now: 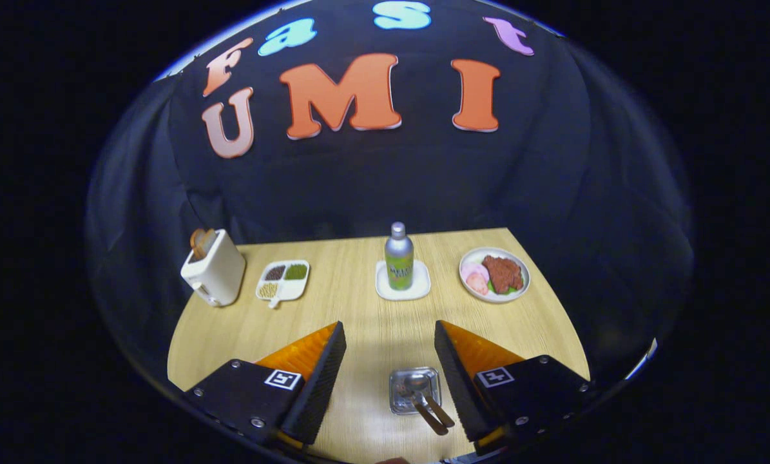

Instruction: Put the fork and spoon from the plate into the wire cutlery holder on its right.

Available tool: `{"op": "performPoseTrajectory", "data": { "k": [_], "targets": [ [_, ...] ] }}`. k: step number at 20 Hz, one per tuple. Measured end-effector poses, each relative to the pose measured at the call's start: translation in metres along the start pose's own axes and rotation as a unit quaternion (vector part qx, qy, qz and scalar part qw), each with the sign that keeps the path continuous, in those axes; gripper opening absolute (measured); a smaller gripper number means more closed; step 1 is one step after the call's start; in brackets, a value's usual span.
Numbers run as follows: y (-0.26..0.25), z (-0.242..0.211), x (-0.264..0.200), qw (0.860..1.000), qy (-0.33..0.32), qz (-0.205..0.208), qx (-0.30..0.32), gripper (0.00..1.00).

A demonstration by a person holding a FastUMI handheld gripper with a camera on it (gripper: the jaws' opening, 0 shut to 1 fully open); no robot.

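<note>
Fork and spoon [425, 403] lie together on the small metal plate [399, 393], low between my fingers. My gripper [390, 335] hangs spread wide, holding nothing. I can't pick out the wire holder; both pieces left, I judge.

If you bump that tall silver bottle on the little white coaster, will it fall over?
Probably, yes. The bottle is tall and narrow, so a knock near its cap would likely tip it. Its round body would then tend to roll across the table. It looks like smooth metal, so maybe slippery. The tool is open, well short of it.
</note>
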State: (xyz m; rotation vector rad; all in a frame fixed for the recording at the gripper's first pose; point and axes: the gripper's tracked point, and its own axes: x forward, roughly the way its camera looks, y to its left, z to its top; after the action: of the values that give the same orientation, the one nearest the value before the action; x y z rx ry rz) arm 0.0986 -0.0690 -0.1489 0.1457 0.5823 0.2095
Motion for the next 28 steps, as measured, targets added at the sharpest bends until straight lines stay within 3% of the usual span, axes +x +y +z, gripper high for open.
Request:
{"op": "performPoseTrajectory", "data": {
  "k": [4,11,21,28],
  "targets": [
    [-0.005,0.068,-0.023,0.993,-0.113,-0.017,-0.026,0.87],
    [0.009,0.134,-0.059,0.975,-0.216,-0.016,-0.050,0.91],
    [0.013,0.180,-0.097,0.948,-0.313,-0.032,-0.051,0.92],
    [0.022,0.174,-0.109,0.942,-0.331,-0.032,-0.045,0.94]
  ]
}}
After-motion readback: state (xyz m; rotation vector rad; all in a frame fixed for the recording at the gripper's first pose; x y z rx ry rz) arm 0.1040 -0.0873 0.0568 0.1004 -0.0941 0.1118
